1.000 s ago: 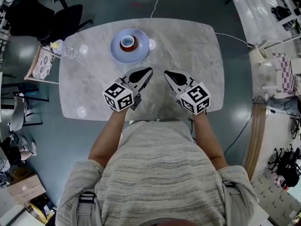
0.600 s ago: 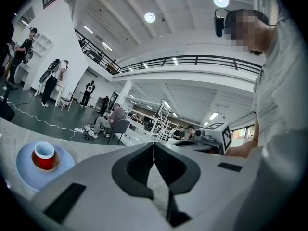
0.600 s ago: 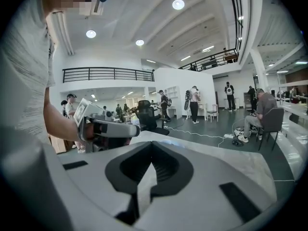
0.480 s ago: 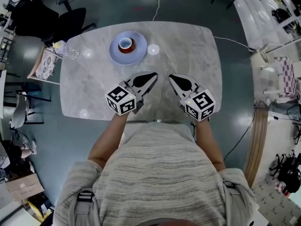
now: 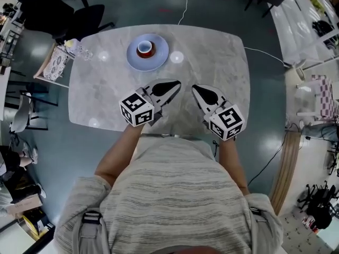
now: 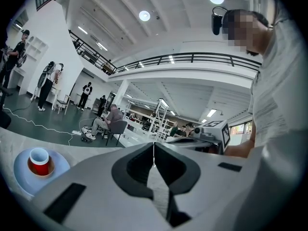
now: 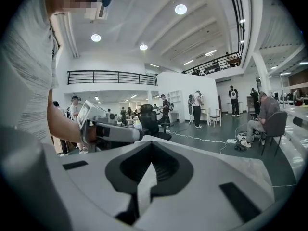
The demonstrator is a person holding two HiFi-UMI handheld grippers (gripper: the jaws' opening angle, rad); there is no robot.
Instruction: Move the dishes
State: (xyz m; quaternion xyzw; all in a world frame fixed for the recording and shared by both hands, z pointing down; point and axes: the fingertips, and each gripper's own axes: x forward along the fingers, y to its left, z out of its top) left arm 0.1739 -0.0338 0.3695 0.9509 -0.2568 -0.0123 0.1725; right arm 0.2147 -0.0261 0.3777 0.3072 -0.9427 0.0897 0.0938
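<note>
A pale blue plate (image 5: 148,52) lies at the far middle of the grey marble table (image 5: 106,89). On it stands a small cup (image 5: 144,48), red outside and white inside. The plate (image 6: 24,173) and cup (image 6: 39,160) also show at the lower left of the left gripper view. My left gripper (image 5: 176,84) is shut and empty, held over the table's near half, well short of the plate. My right gripper (image 5: 196,89) is shut and empty too, beside the left one. Each gripper shows in the other's view, the right gripper (image 6: 185,141) and the left gripper (image 7: 139,134).
A clear glass (image 5: 83,52) stands at the table's far left corner, near a patterned cloth (image 5: 54,64) on a side stand. Office chairs (image 5: 79,20) and cables (image 5: 185,4) lie on the floor beyond the table. People stand and sit far off in the hall.
Both grippers have drawn back a little toward my body and risen, still shut. The plate and cup have stayed put.
</note>
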